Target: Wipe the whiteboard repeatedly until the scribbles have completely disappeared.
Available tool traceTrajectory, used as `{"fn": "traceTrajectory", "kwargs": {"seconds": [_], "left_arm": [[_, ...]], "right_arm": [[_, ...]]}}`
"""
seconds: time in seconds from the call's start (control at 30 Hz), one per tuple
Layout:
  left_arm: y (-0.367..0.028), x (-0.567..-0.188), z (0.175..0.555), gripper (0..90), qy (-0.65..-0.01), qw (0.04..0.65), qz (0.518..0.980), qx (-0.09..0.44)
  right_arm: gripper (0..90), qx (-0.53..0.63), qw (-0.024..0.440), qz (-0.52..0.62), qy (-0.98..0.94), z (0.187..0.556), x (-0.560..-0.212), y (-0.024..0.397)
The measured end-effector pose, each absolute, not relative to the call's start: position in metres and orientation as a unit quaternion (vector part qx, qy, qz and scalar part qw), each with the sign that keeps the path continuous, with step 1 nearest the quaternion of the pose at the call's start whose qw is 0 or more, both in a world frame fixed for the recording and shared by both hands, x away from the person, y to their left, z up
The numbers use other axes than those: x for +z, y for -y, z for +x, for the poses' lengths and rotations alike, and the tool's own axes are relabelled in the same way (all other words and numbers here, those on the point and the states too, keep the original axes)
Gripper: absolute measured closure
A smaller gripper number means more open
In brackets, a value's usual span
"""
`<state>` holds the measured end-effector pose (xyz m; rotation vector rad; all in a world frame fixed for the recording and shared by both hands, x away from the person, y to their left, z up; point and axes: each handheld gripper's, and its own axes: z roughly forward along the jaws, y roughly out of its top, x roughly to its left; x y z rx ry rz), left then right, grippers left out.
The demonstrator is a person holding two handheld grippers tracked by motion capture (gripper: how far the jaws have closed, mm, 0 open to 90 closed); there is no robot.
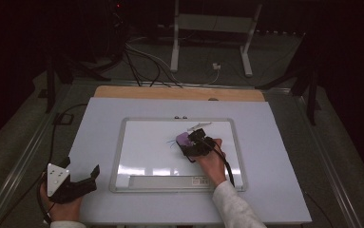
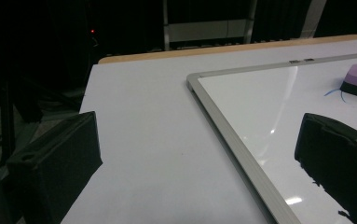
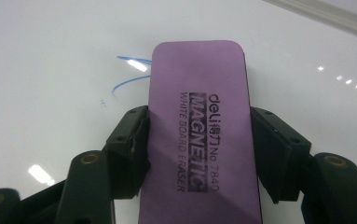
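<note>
Purple eraser (image 3: 202, 135) sat clamped in our right gripper (image 3: 199, 149), flat on the whiteboard (image 1: 146, 142) beside blue marks (image 3: 129, 77). Best swept left across them, pressed flat. Left gripper (image 1: 82, 183) rested released.

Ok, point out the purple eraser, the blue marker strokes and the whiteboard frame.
purple eraser (image 3: 199, 135): right gripper view, printed top face.
blue marker strokes (image 3: 128, 80): right gripper view, curved line left of the eraser.
whiteboard frame (image 2: 232, 135): left gripper view, left rail.

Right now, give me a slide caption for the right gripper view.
Right gripper clamps a purple magnetic whiteboard eraser beside blue marker strokes on the whiteboard.
</note>
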<state>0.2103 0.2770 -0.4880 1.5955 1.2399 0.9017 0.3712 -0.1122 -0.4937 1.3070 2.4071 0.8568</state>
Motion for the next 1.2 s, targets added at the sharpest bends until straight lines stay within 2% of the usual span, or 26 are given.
{"fn": "traceTrajectory", "kwargs": {"seconds": [0.33, 0.7, 0.8, 1.2], "left_arm": [[-0.278, -0.488, 0.21, 1.1, -0.502, 0.448, 0.644, 0.365], [-0.278, -0.487, 0.21, 1.1, -0.501, 0.449, 0.643, 0.365], [-0.277, -0.488, 0.21, 1.1, -0.501, 0.448, 0.644, 0.364], [-0.278, -0.487, 0.21, 1.1, -0.501, 0.449, 0.644, 0.365]], "right_arm": [[41.3, 0.31, 0.1, 0.387, -0.863, 0.354, -0.494, 0.08], [41.4, 0.286, 0.151, 0.471, -0.821, 0.385, -0.493, 0.12], [41.4, 0.287, 0.145, 0.489, -0.811, 0.39, -0.494, 0.127], [41.4, 0.301, 0.11, 0.397, -0.86, 0.365, -0.493, 0.074]]}}
